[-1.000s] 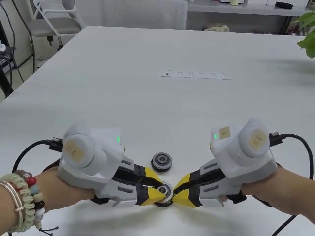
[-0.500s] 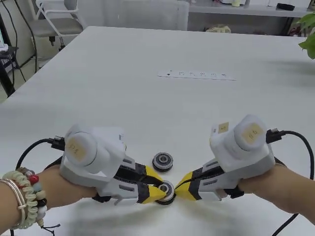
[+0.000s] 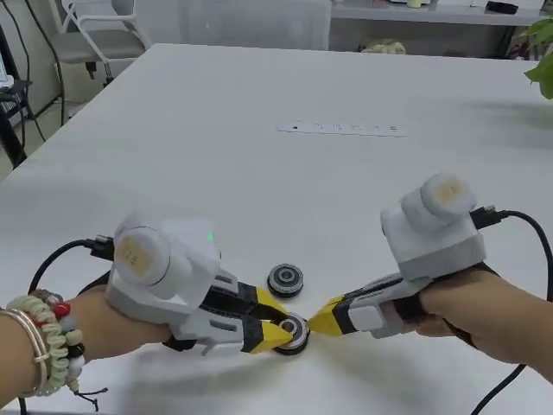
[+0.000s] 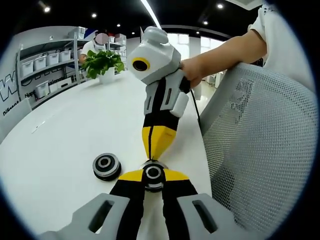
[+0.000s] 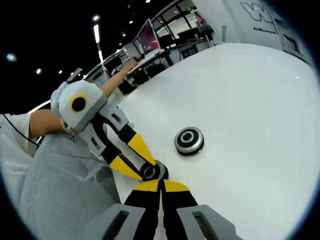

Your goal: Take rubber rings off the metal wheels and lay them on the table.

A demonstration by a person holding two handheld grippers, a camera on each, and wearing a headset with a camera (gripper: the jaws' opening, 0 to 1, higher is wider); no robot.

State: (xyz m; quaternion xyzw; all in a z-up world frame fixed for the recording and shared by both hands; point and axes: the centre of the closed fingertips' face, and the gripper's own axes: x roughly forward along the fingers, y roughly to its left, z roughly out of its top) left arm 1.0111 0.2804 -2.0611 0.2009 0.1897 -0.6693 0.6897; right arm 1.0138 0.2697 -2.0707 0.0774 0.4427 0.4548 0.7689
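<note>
A small metal wheel (image 3: 293,331) with a black rubber ring is held just above the table near its front edge. My left gripper (image 3: 281,332) is shut on the wheel (image 4: 153,173), one yellow jaw on each side. From the opposite side, my right gripper (image 3: 314,324) has its jaws pressed together on the ring at the wheel's rim (image 5: 150,171). The right gripper's body is rolled upward. A second wheel (image 3: 285,279) with its ring on lies flat on the table just behind, and appears in both gripper views (image 4: 106,166) (image 5: 189,140).
A white power strip (image 3: 342,130) lies flat farther back on the white table (image 3: 259,173). A mesh chair back (image 4: 255,150) stands at the near edge. Cables (image 3: 527,233) trail from both grippers. A potted plant (image 4: 102,62) sits at the table's far right.
The right gripper has rolled, lifting its body upward, and its jaws have narrowed at the wheel's rim. The left gripper and held wheel have stayed almost where they were.
</note>
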